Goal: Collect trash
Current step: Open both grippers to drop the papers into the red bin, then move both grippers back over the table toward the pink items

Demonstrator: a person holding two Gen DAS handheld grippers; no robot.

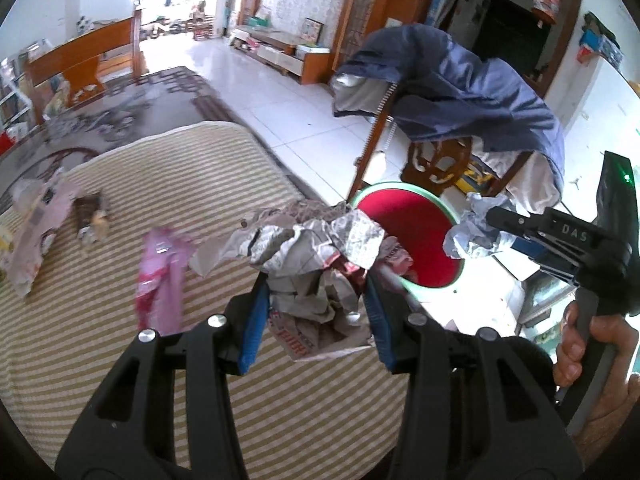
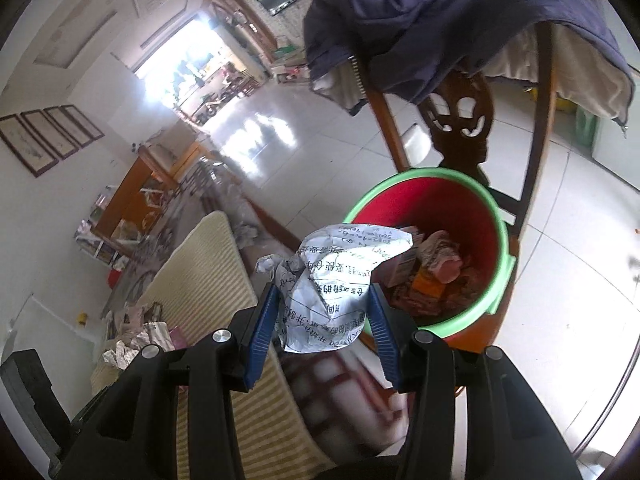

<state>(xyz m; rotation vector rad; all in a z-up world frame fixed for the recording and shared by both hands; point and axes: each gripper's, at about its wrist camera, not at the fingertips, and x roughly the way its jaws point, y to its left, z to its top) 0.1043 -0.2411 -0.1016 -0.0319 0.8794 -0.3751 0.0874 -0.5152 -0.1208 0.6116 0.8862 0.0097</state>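
My left gripper [image 1: 316,312] is clamped on a crumpled newspaper wad [image 1: 316,264]; my right gripper [image 2: 324,320] is clamped on a crumpled printed sheet [image 2: 336,280]. The red bin [image 2: 432,240] with a green rim sits just beyond both sets of fingers, trash already inside.

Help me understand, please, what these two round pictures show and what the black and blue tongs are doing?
A person carries a hand-held gripper in each hand; each has a fisheye camera looking along its fingers. The left view shows the left gripper clamped on crumpled newspaper above a striped mat, where a pink wrapper lies. The right view shows the right gripper clamped on a crumpled printed sheet near the red bucket, which already holds rubbish.
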